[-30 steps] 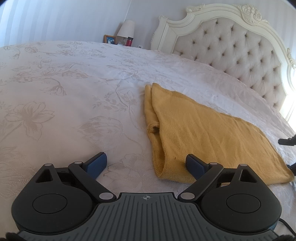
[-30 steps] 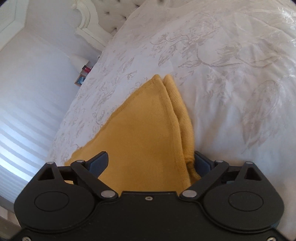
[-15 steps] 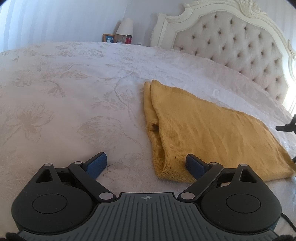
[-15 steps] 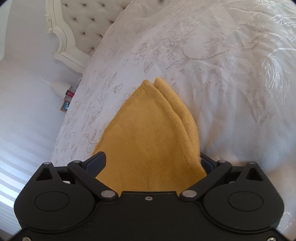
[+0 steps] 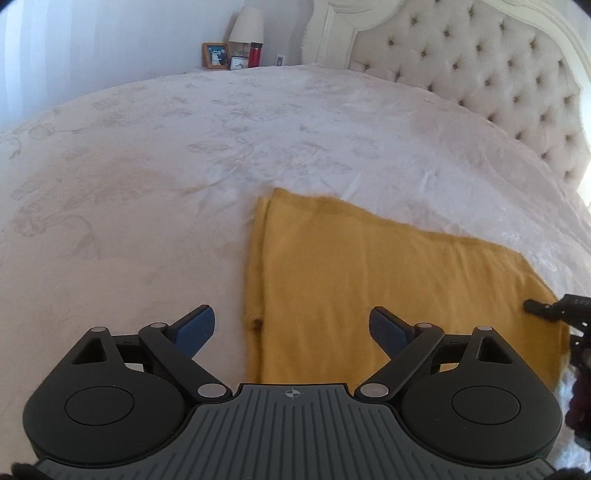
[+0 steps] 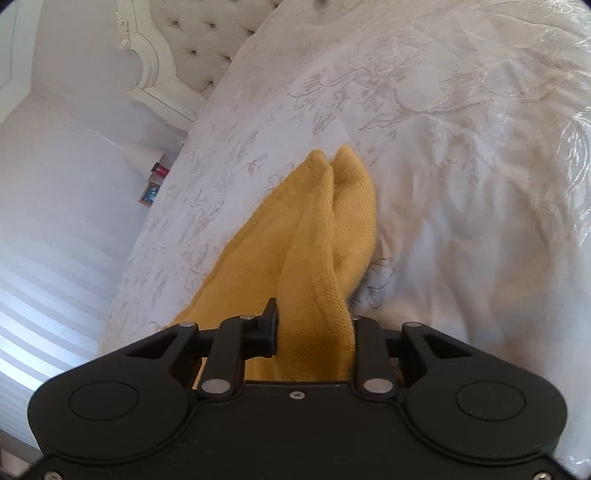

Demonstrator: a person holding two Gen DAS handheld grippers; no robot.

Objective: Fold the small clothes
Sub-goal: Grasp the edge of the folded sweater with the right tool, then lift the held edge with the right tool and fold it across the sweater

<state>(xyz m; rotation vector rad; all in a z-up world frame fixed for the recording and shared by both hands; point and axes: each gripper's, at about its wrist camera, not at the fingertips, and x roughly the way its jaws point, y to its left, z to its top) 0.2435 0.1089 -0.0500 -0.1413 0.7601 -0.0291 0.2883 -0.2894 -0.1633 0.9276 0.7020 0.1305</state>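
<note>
A mustard-yellow knitted garment (image 5: 369,277) lies folded lengthwise on the white floral bedspread (image 5: 147,184). My left gripper (image 5: 291,317) hovers open above the garment's left end, its blue pads apart with the cloth's folded edge below them. At the far right of the left wrist view, the right gripper's black fingertips (image 5: 535,306) sit at the garment's other end. In the right wrist view my right gripper (image 6: 314,325) has its jaws closing, with a bunched ridge of the yellow garment (image 6: 314,221) pinched between them.
A tufted cream headboard (image 5: 480,74) stands at the back right. Beyond the bed are a lamp (image 5: 246,22), a photo frame (image 5: 215,55) and a red bottle (image 5: 255,55). The bedspread stretches wide to the left of the garment.
My left gripper rose and shifted over the garment's left end, still open. The right jaws went from wide apart to closed on the cloth, gathering it into a ridge.
</note>
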